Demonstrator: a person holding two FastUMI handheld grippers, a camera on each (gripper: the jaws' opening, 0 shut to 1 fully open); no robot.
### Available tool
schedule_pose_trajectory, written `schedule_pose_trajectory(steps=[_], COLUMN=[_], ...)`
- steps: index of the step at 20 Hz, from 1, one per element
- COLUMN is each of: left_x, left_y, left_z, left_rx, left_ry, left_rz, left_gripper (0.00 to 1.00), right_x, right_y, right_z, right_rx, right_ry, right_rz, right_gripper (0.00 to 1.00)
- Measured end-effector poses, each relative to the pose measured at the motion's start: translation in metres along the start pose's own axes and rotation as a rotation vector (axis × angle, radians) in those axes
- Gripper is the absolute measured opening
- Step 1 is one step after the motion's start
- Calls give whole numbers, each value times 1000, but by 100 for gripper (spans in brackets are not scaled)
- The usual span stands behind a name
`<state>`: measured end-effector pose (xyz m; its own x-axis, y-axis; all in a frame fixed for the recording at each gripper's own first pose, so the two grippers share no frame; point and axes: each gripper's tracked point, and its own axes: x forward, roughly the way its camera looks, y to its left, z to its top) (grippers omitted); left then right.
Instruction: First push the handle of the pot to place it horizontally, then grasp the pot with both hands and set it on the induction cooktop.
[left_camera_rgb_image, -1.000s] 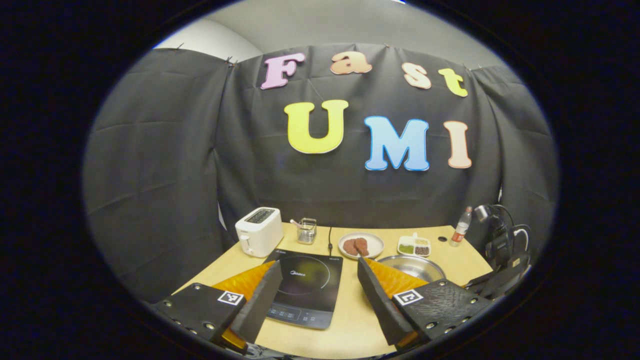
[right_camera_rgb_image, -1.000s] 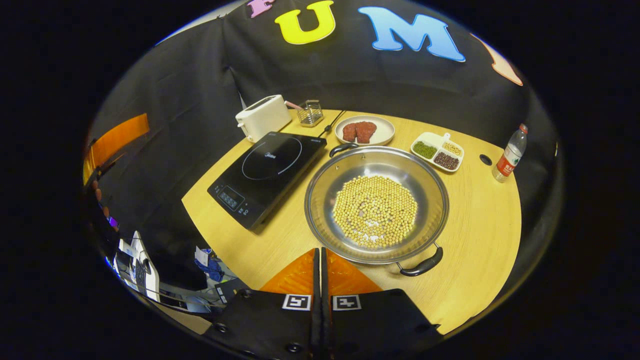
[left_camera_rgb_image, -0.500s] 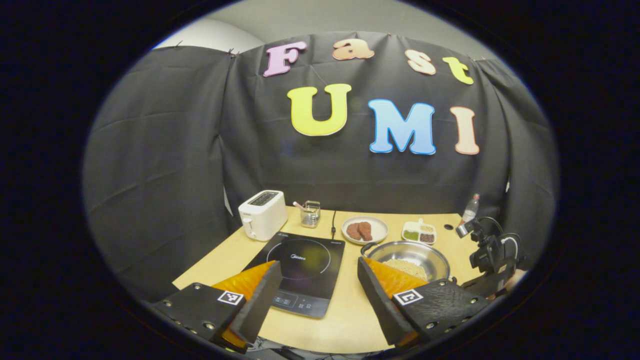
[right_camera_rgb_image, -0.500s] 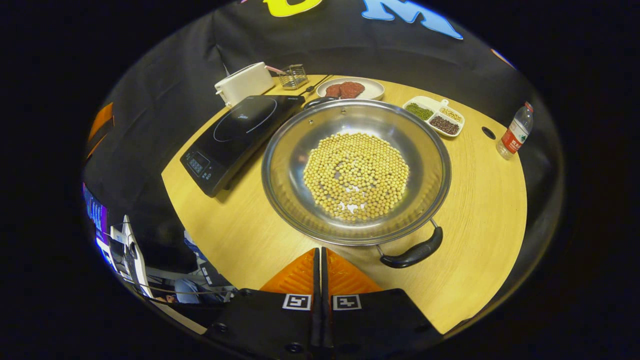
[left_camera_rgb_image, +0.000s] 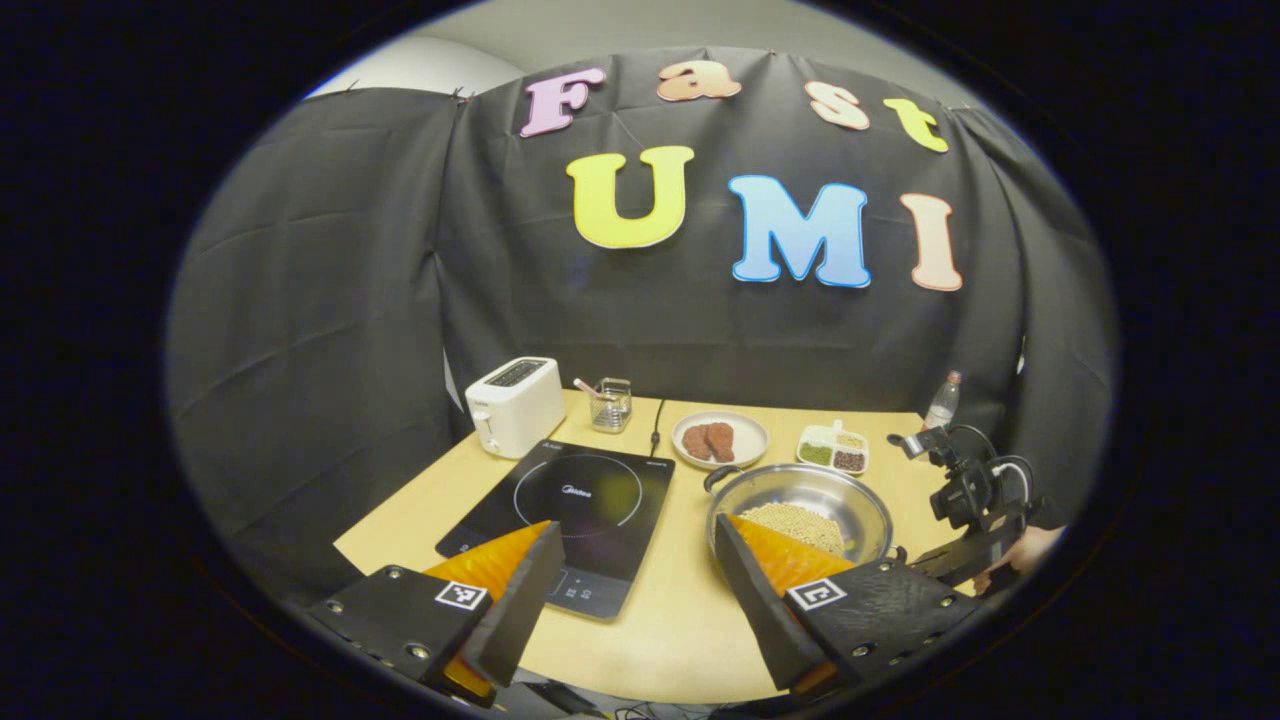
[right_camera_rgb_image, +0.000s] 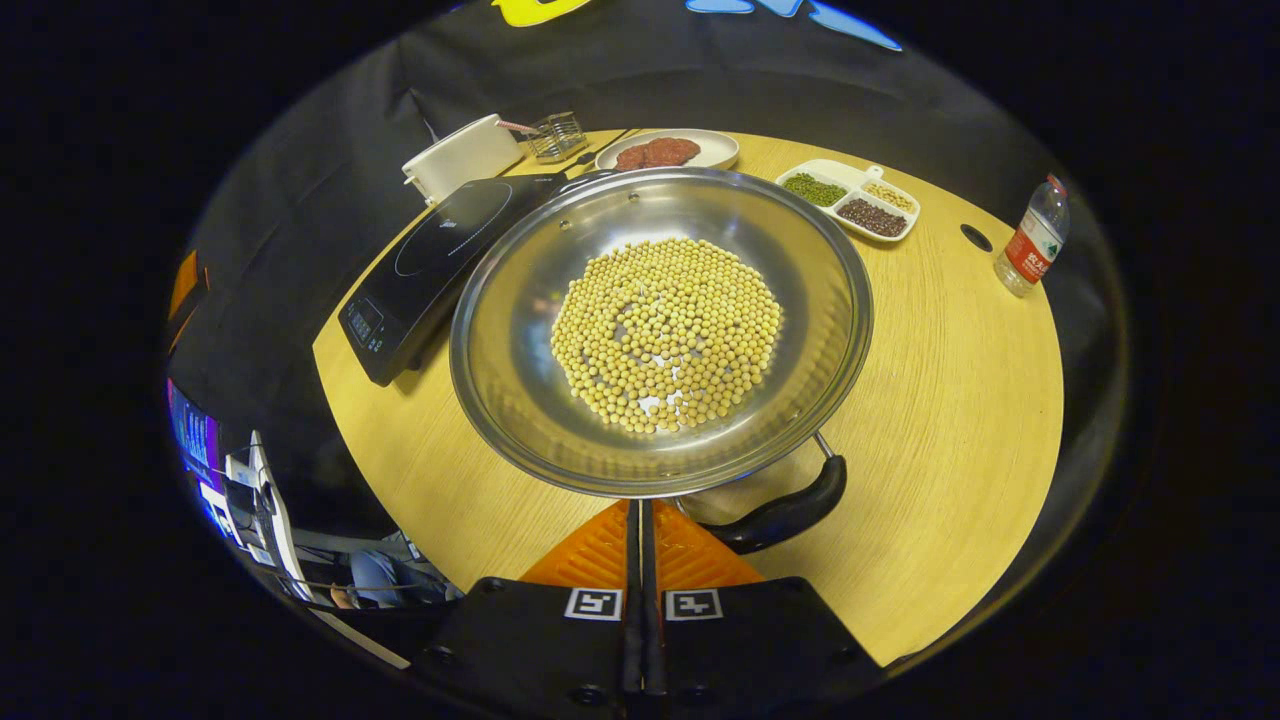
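In the right gripper view the right gripper has its fingers pressed together with nothing between them, tips just beside the near handle of the pot. The pot, holding yellow beans, sits on the table next to the induction cooktop. The left gripper is spread wide and empty, raised above the table's near edge, facing the cooktop.
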<state>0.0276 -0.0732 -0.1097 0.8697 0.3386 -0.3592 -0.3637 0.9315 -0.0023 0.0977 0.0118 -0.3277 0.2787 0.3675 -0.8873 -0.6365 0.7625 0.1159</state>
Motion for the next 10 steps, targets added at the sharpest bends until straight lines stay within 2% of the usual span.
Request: schedule_pose_trajectory(steps=[3, 6, 10], left_x=[0, 1, -3], left_y=[-16, -27, -27], left_z=[-1, 4, 11], left_rx=[-25, -72, -104], left_ry=[12, 15, 0], left_rz=[7, 15, 33], left_gripper=[93, 93, 93], right_x=[-2, -7, -12], right_y=[-13, -27, -57], right_z=[0, 3, 8], right_rx=[-27, 24, 16], right_ry=[-5, -9, -28], right_rz=[-3, 19, -33], right_gripper=[2, 2, 2])
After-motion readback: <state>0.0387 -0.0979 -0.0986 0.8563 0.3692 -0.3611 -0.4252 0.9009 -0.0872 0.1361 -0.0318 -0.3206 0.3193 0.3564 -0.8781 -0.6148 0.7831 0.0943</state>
